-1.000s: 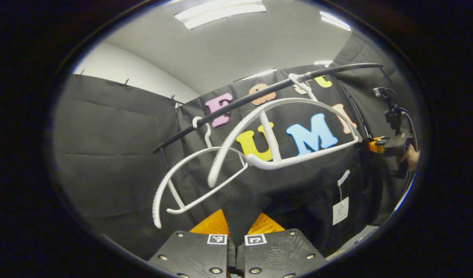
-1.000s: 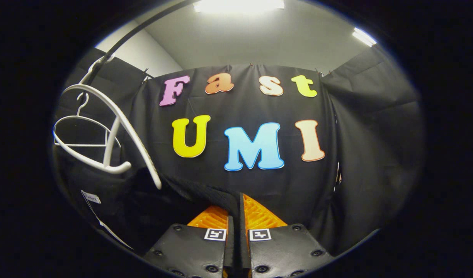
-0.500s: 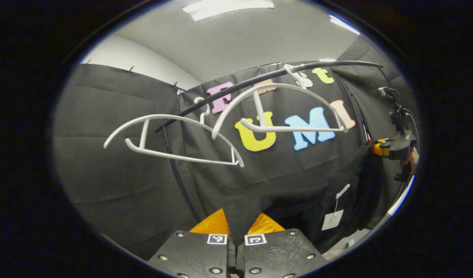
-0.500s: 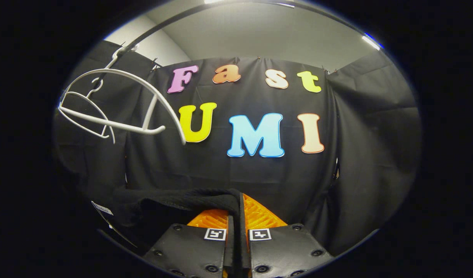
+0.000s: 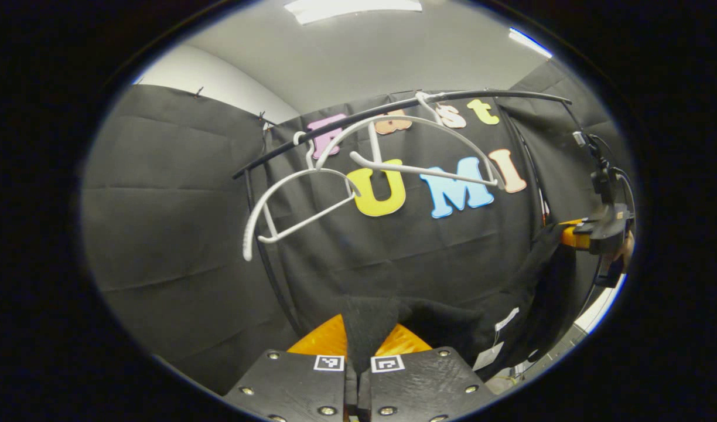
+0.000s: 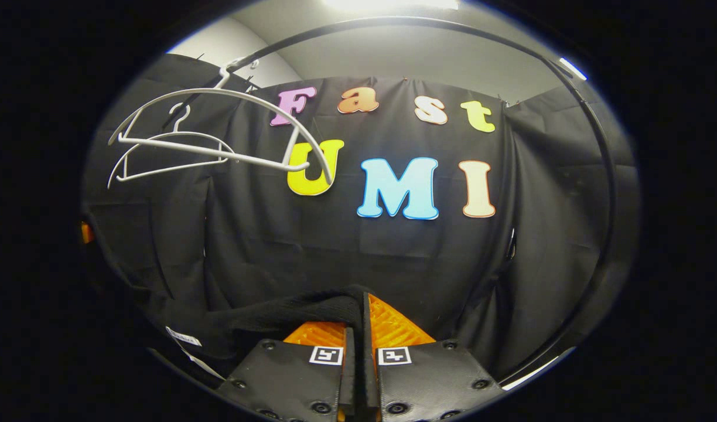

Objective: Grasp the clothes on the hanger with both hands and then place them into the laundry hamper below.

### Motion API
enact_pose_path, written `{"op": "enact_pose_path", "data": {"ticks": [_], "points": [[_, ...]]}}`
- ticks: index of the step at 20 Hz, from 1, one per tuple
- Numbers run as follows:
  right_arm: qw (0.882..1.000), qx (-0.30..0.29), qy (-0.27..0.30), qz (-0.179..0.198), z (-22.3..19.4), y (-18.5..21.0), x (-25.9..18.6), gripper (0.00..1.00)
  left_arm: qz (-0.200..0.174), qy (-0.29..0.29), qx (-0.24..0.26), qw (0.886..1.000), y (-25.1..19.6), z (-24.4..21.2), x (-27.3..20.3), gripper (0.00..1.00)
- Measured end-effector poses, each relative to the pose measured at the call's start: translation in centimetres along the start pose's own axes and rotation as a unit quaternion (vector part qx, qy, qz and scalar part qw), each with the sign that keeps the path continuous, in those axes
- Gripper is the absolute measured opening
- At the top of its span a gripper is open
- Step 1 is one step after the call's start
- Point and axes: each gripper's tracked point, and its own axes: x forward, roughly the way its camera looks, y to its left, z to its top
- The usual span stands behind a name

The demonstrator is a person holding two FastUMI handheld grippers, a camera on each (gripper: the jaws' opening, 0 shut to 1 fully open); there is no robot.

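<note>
Both hangers have risen in each view since a second ago, and the garment now hangs clear below them, so both grippers have come down with it.

Rail point(image 5: 393, 108): a dark bar arching above both grippers, carrying two bare white hangers, the near hanger point(image 5: 420, 146) and the far hanger point(image 5: 288, 205), up and ahead of the left gripper.

Garment point(image 5: 452, 322): black cloth, off the hangers, slung between the two grippers. Its long axis runs from the left gripper point(image 5: 358, 343) out to that gripper's right and upward to the right gripper point(image 5: 575, 234), well apart. A white tag point(image 5: 505, 319) dangles from its lower edge.

Left gripper: fingers together, clamped on one end of the cloth. Right gripper point(image 6: 358, 328): fingers together, pinching the other end, which trails off to its left.

Hamper: by the task it lies below; its exact bearing cannot be told, so the coming move is judged a joint descent with neither hand nearer.

Left gripper view gives the whole span and sag of the cloth and the far gripper. Right gripper view gives its own pinch close up and the rail's full arch point(image 6: 593, 146).
</note>
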Motion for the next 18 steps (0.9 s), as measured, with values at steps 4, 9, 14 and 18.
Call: {"op": "enact_pose_path", "data": {"ticks": [4, 9, 14, 18], "points": [[1.000, -0.004, 0.020, 0.020, -1.7, 2.9, -2.3, 0.10, -0.031, 0.004, -0.010, 0.999, -2.8, -0.9, -1.4, 0.01], [0.998, -0.008, 0.037, 0.058, -3.1, 7.5, -4.3, 0.08, -0.065, 0.005, -0.029, 0.997, -6.1, -1.7, -0.4, 0.01], [0.994, -0.009, 0.048, 0.102, -4.1, 12.0, -5.5, 0.08, -0.085, 0.005, -0.053, 0.995, -8.1, -1.8, 0.6, 0.01], [0.991, 0.007, 0.063, 0.115, -5.9, 14.0, -5.8, 0.08, -0.083, 0.024, -0.076, 0.993, -8.3, -3.8, 0.2, 0.02]]}}
